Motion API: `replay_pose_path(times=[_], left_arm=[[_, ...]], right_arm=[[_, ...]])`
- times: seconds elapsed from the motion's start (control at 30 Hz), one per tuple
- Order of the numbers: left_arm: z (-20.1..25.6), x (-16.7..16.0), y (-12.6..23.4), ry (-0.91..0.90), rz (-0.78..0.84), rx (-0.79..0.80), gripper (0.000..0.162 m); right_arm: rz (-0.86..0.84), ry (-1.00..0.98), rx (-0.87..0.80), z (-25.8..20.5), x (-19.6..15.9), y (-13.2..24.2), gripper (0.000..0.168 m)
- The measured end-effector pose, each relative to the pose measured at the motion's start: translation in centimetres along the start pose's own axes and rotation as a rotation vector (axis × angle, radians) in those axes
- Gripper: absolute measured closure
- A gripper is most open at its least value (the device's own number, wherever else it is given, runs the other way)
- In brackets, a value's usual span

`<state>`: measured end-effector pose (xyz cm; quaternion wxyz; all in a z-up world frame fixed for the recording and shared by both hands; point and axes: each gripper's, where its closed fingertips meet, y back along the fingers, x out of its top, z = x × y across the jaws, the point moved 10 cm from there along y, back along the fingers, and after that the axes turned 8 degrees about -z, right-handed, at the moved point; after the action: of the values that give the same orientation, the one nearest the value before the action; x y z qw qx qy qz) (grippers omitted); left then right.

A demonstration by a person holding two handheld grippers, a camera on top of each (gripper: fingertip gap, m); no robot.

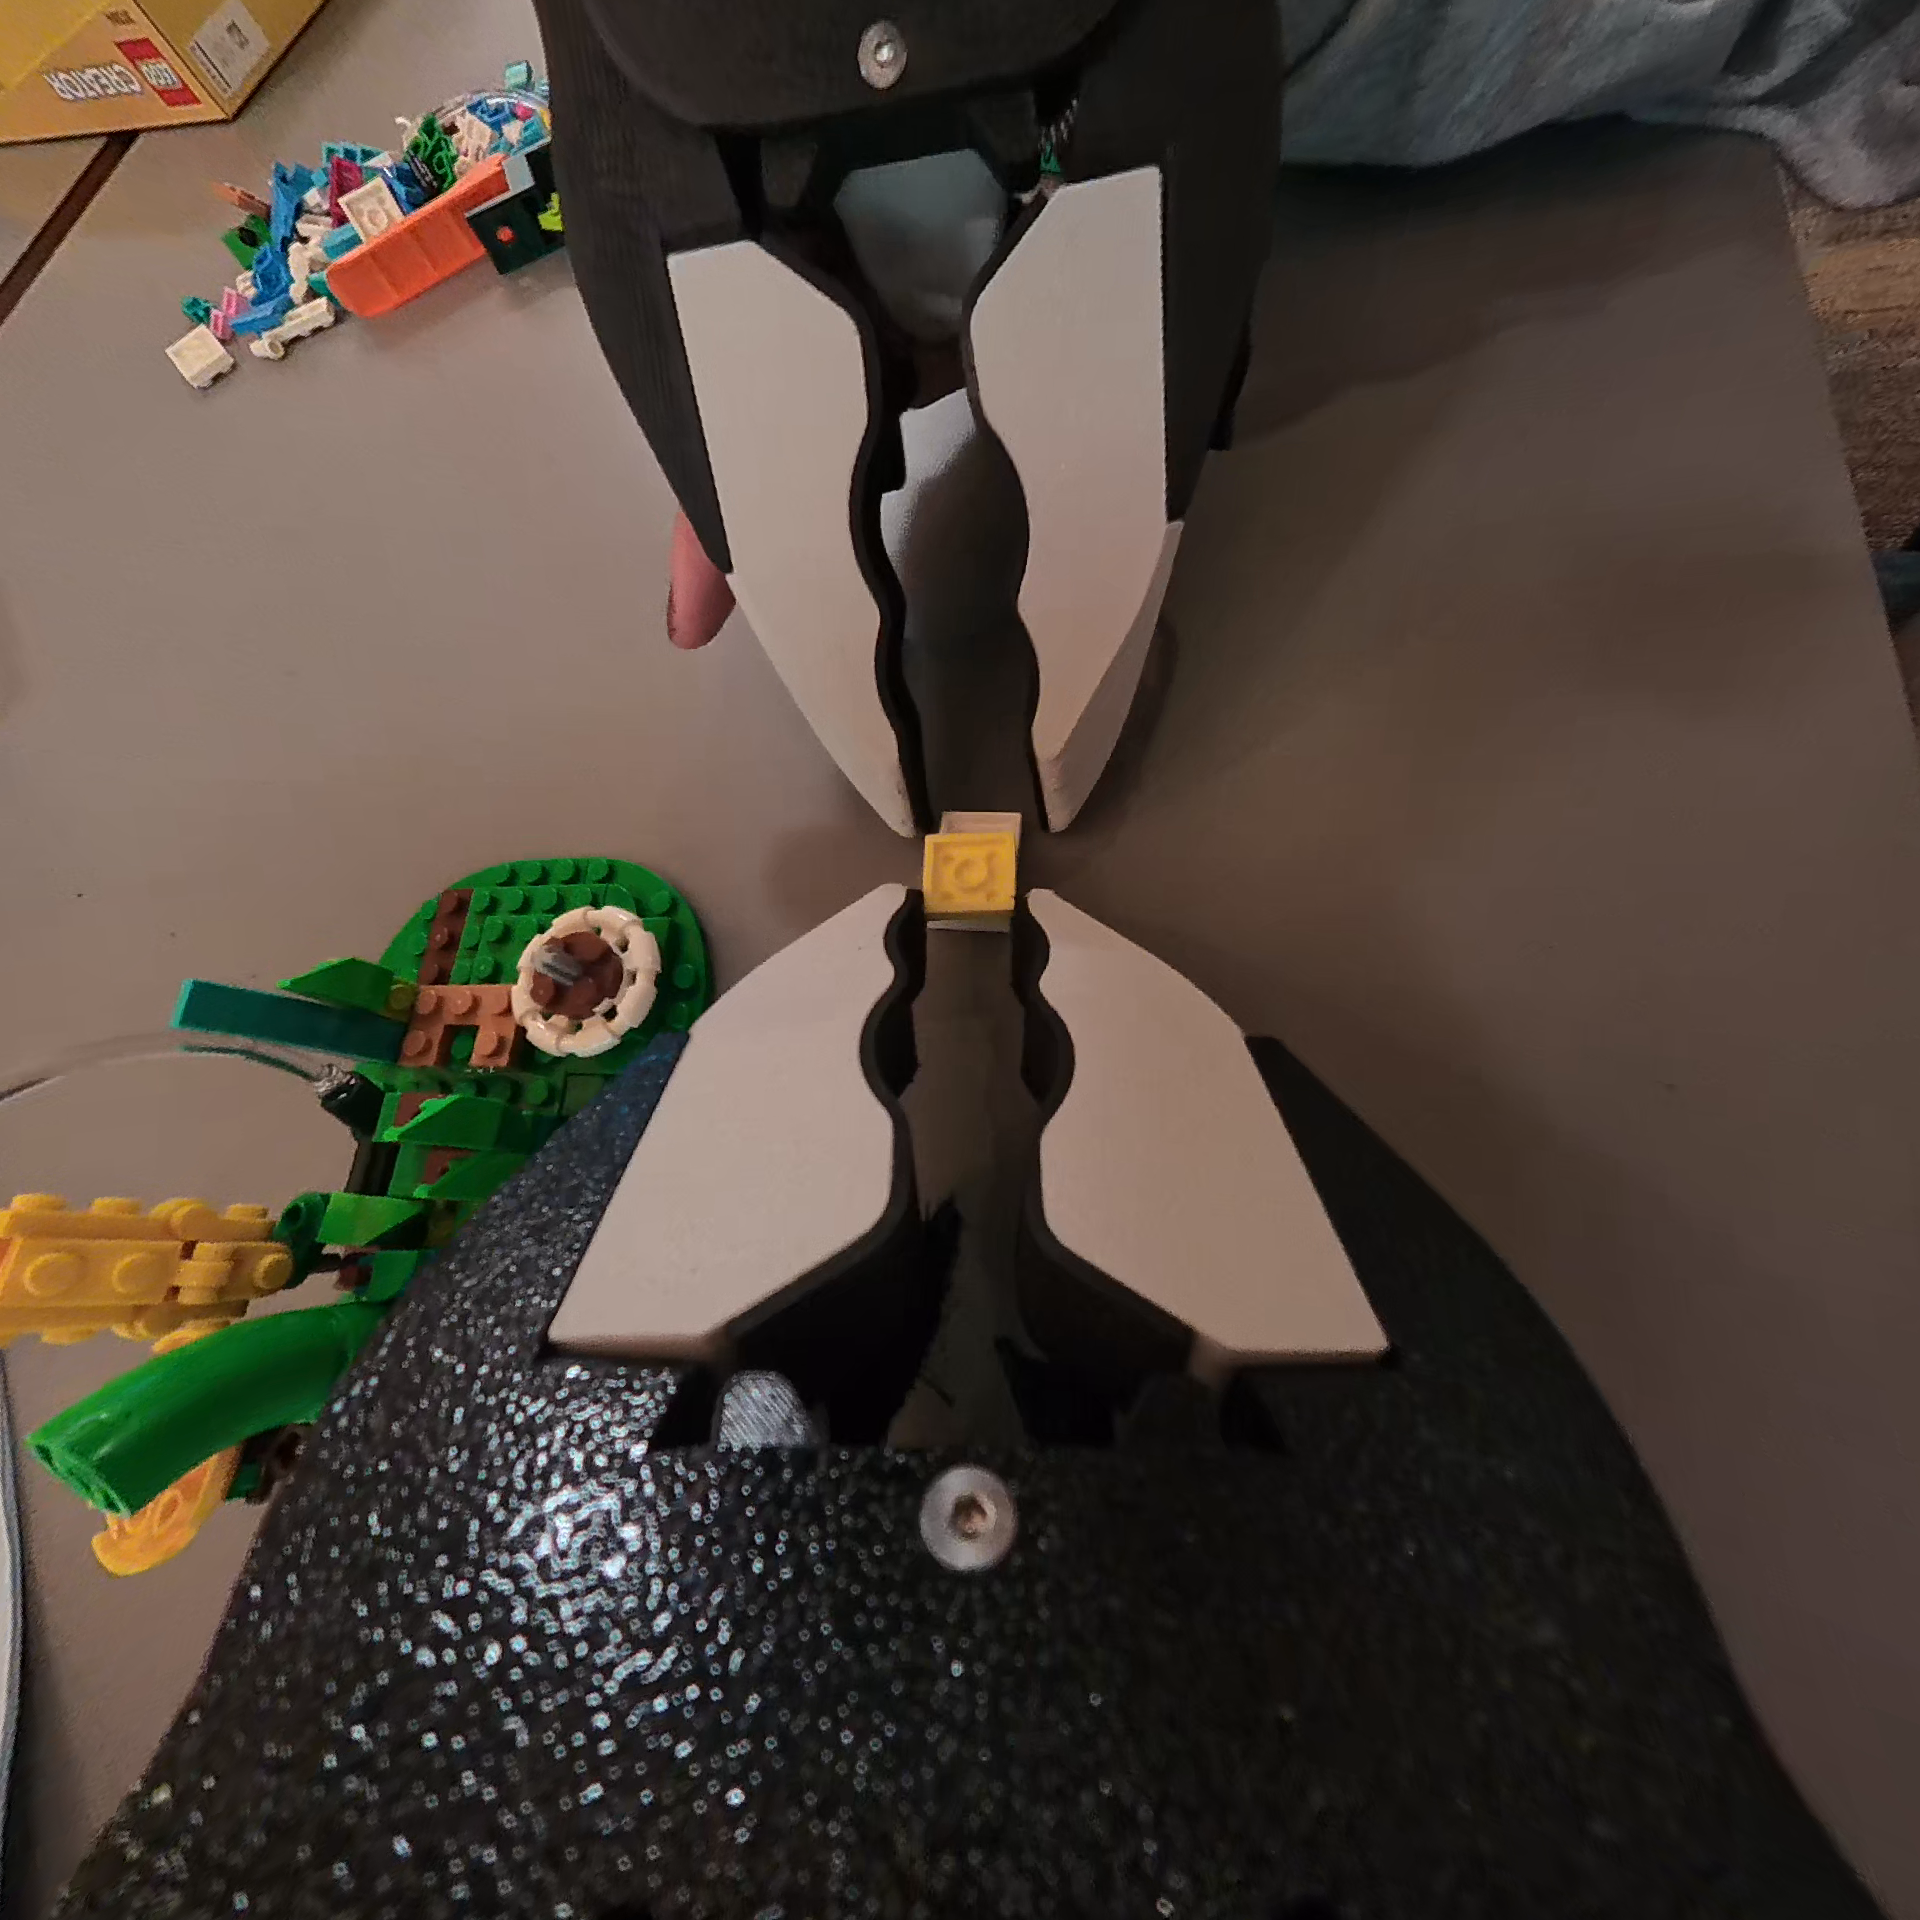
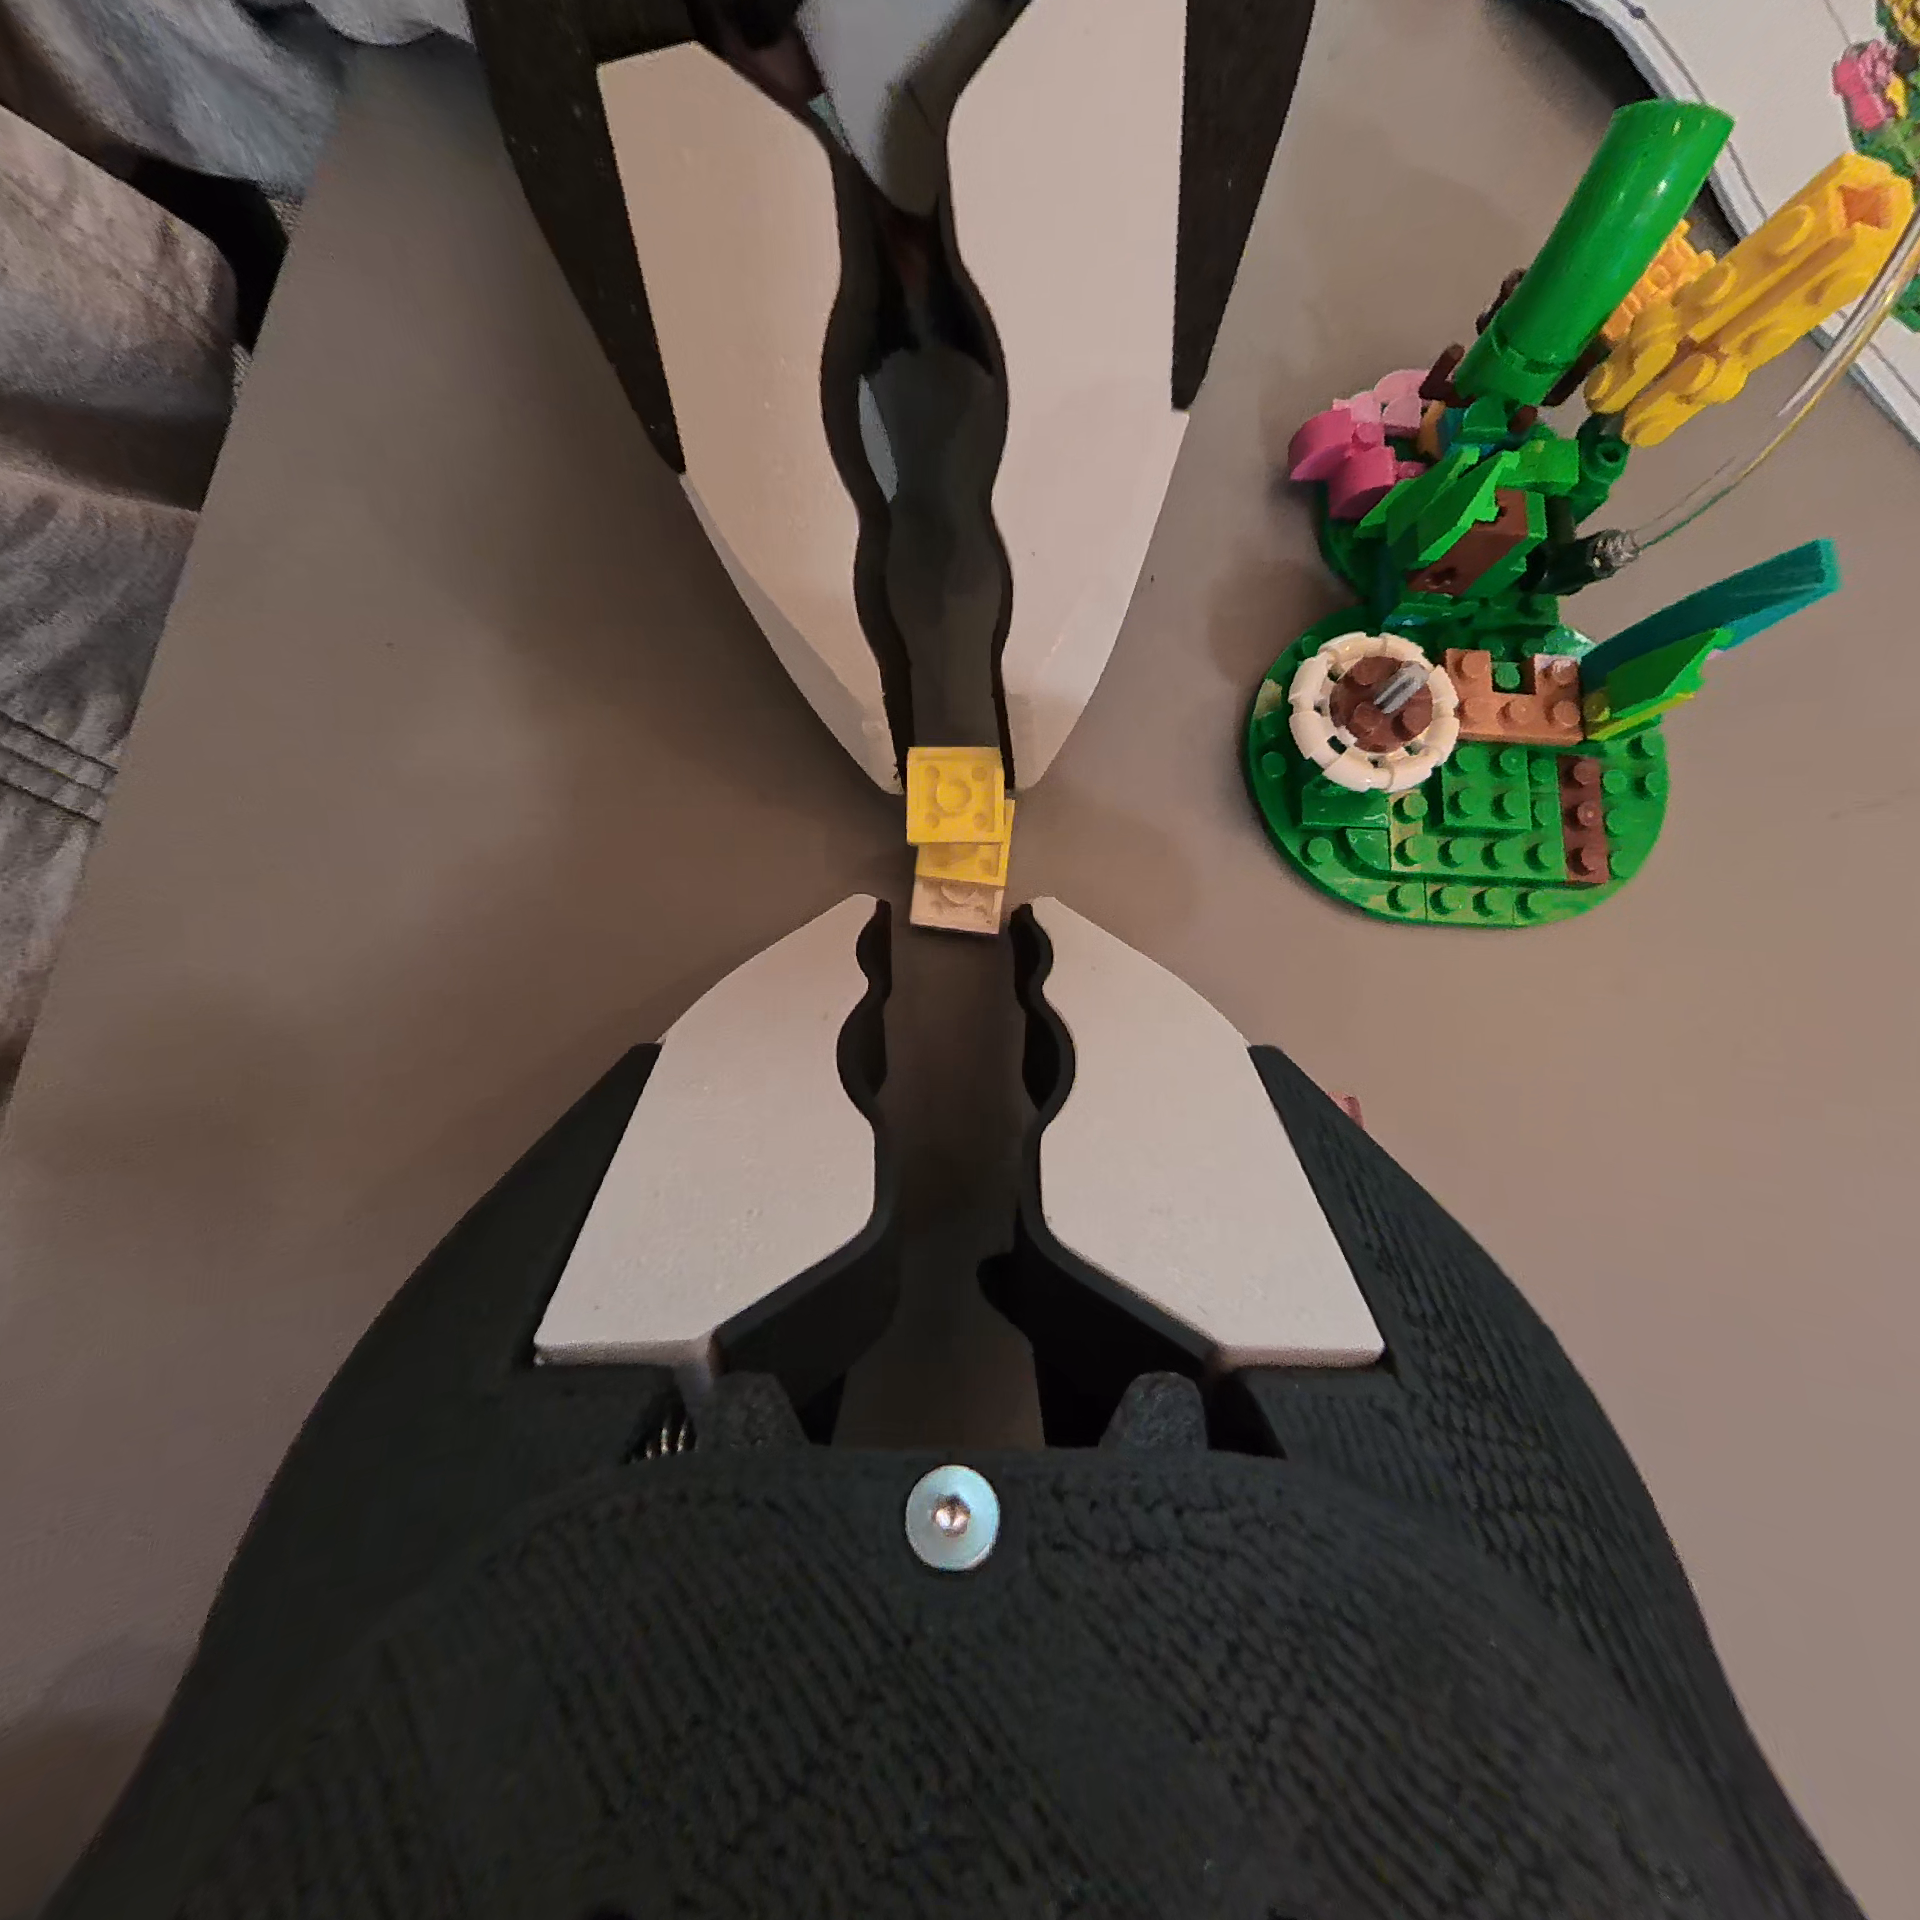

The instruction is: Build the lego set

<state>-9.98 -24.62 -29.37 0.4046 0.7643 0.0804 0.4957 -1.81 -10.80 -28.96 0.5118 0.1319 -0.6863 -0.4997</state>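
A small stack of square lego plates, yellow (image 1: pixel 968 871) on top of tan, hangs above the tan table between my two grippers, which face each other tip to tip. My left gripper (image 1: pixel 971 906) is shut on the yellow end of the stack. My right gripper (image 2: pixel 951 912) is shut on the tan plate (image 2: pixel 956 904) at its end. The yellow plates (image 2: pixel 948 798) sit between the left gripper's tips (image 2: pixel 956 781) in the right wrist view. The right gripper (image 1: pixel 982 826) shows at the top of the left wrist view.
A part-built flower model on a green base (image 1: pixel 582 894) (image 2: pixel 1455 862) stands beside the grippers. A pile of loose pieces (image 1: pixel 364 229) and a yellow box (image 1: pixel 125 62) lie farther off. A booklet (image 2: pixel 1766 104) lies behind the model. A blanket (image 2: pixel 94 416) lies past the table edge. Less than 4 cm separates the two grippers' tips.
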Motion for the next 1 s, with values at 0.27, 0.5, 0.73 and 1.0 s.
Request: replay_pose_path(times=[0.27, 0.5, 0.73, 1.0], left_arm=[[-0.32, 0.11, 0.06, -0.034, -0.011, -0.009, 0.146], [-0.33, 0.01, 0.0, -0.064, -0.023, -0.019, 0.146], [-0.65, 0.05, 0.13, -0.076, -0.015, -0.056, 0.146], [-0.62, -0.03, 0.04, -0.077, -0.014, -0.055, 0.146]], right_arm=[[-0.001, -0.022, -0.019, -0.31, 0.02, -0.15, 0.153], [0.01, -0.025, -0.001, -0.05, -0.02, -0.25, 0.153], [0.045, -0.006, 0.022, 0.12, -0.18, -0.29, 0.153], [0.071, -0.009, 0.038, 0.31, -0.37, -0.27, 0.153]])
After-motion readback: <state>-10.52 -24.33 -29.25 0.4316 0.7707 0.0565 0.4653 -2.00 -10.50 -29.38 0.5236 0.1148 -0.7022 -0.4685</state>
